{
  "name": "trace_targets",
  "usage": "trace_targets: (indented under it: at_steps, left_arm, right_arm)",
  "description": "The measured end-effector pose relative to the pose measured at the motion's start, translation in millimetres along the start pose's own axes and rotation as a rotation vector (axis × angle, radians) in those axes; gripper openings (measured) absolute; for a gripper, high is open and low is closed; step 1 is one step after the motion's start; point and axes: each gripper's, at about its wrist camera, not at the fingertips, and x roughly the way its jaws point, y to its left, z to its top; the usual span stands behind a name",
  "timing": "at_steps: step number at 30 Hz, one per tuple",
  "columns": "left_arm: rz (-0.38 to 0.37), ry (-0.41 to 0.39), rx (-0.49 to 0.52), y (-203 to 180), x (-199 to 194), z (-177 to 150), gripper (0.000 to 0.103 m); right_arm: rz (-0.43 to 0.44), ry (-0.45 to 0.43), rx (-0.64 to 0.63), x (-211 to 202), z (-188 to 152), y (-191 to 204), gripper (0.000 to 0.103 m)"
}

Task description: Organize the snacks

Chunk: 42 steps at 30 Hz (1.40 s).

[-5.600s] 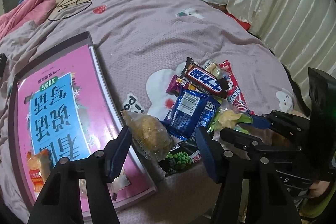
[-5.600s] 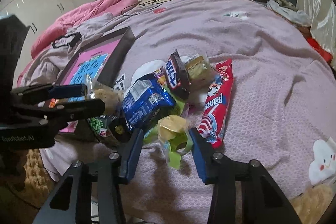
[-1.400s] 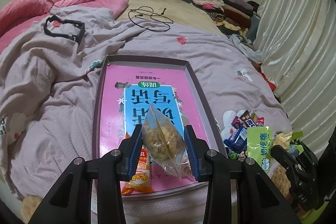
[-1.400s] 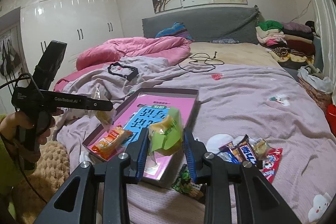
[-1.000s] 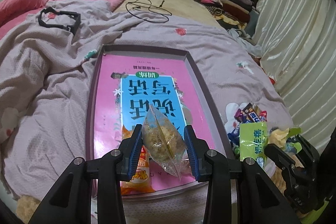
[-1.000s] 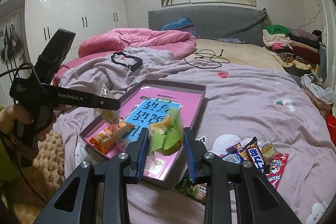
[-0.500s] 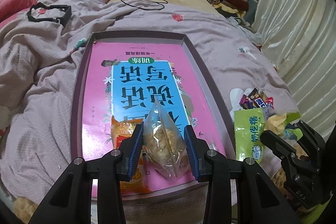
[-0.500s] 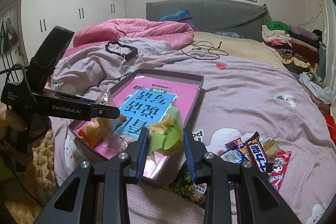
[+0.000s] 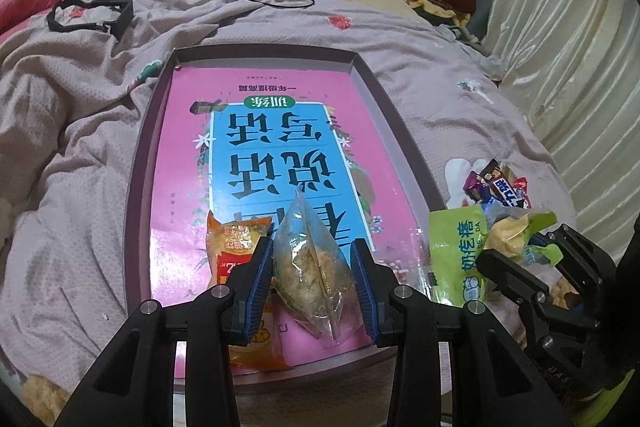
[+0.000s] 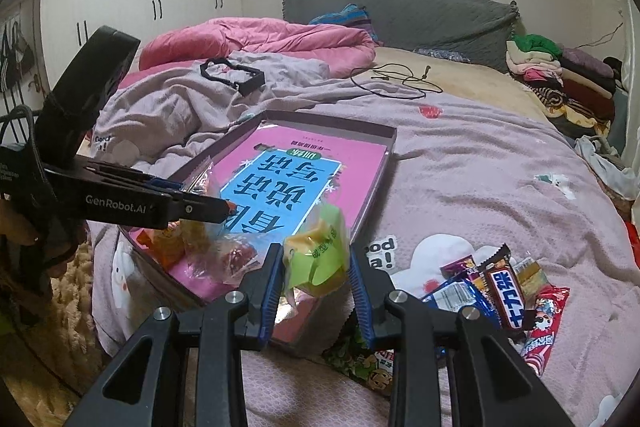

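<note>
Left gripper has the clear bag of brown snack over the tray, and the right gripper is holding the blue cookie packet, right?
Not quite. The right gripper is shut on the green snack packet, not the blue one; the blue packet lies in the pile on the bed, as the right wrist view shows. The rest stands: the left gripper holds the clear bag over the tray.

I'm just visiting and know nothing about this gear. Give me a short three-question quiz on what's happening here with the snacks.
1. True or false: the left gripper is shut on the clear snack bag.
2. What colour is the packet in the right gripper?
3. The orange packet lies: A) in the pink tray, B) on the bedspread.

Key: 1 true; 2 green; 3 A.
</note>
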Motion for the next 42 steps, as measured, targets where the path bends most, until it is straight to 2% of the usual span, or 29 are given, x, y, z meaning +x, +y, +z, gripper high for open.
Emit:
trace_targets:
  at_steps: [21,30,42]
  left_arm:
    - [0.032,0.015,-0.026,11,6,0,0.040]
    - [0.034,0.017,-0.029,12,6,0,0.040]
    - [0.040,0.011,-0.034,15,4,2,0.040]
  right_arm:
    - [0.062,0.057,-0.027,21,-6,15,0.033]
    - [0.061,0.101,-0.018,29,-10,13,0.033]
    - [0.039,0.080,-0.001,15,-11,7,0.035]
